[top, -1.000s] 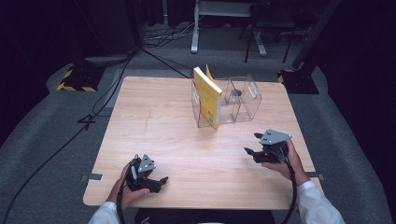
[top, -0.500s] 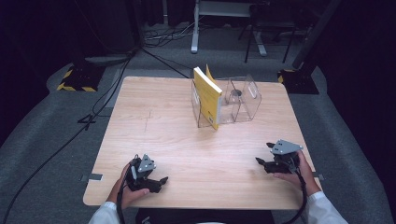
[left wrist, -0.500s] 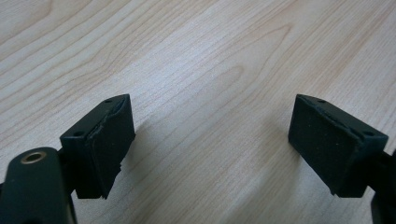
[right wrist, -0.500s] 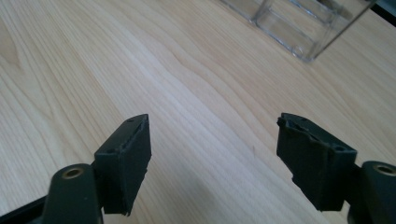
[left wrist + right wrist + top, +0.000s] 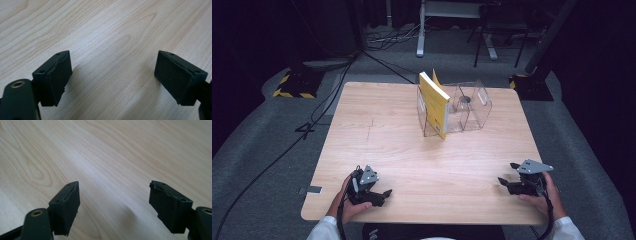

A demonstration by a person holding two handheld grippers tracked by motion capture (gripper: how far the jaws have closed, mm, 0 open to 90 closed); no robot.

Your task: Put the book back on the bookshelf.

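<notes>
Both hand-held grippers, left (image 5: 384,192) and right (image 5: 503,181), rest open and empty at the frame's bottom, nothing between them and the yellow book (image 5: 435,103) standing against a seemingly clear holder (image 5: 469,107) upper centre on the desk (image 5: 387,145).

The right gripper (image 5: 508,181) has moved from about the 4 o'clock part of the table (image 5: 382,145) out toward its 5 o'clock corner, nearer the front edge and the right edge than a second ago, and it sits lower over the wood. Its jaws have just been opening and now stand wide apart with only bare tabletop between them.
</notes>
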